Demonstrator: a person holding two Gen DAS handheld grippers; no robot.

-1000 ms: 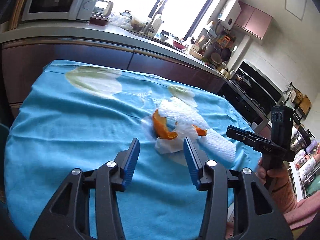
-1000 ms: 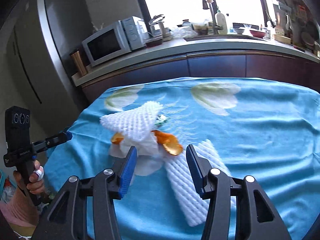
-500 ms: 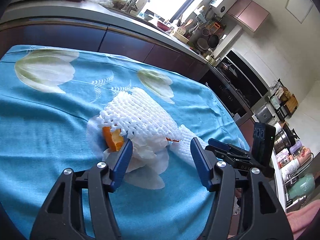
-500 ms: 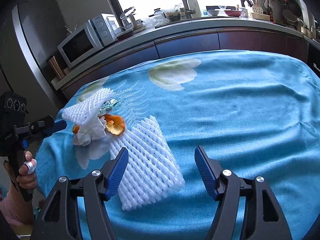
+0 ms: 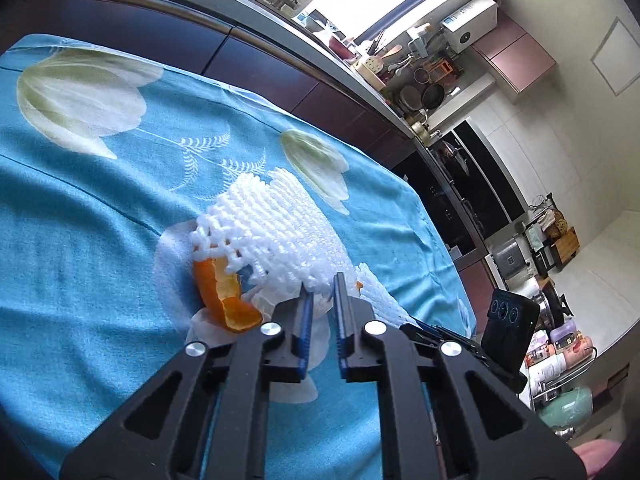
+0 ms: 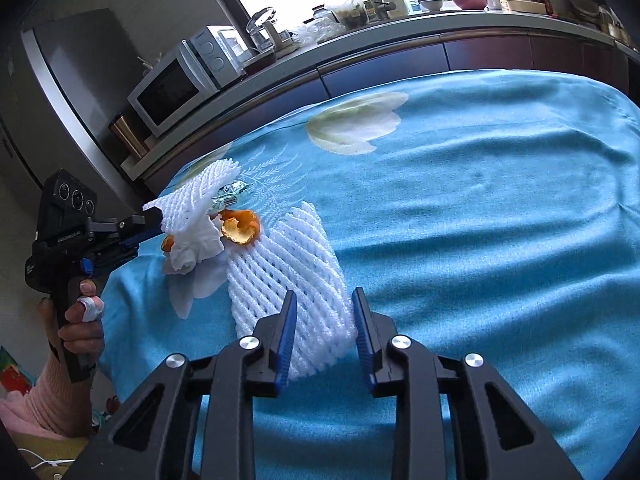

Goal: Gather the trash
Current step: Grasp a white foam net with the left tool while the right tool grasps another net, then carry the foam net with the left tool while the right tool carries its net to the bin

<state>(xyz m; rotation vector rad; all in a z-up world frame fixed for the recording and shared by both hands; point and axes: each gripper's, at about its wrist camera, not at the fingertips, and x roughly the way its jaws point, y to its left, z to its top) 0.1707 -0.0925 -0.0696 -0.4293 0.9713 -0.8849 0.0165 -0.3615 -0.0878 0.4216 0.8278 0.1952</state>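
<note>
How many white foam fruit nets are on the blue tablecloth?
2. One foam net lies flat between the closing jaws of the right gripper; the other foam net tops the peel pile, pinched by the left gripper.

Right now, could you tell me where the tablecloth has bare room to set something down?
Bare blue tablecloth stretches right of the flat foam net, toward the printed tulip. It is crowded at the left, where orange peel, tissue and another foam net cluster.
</note>
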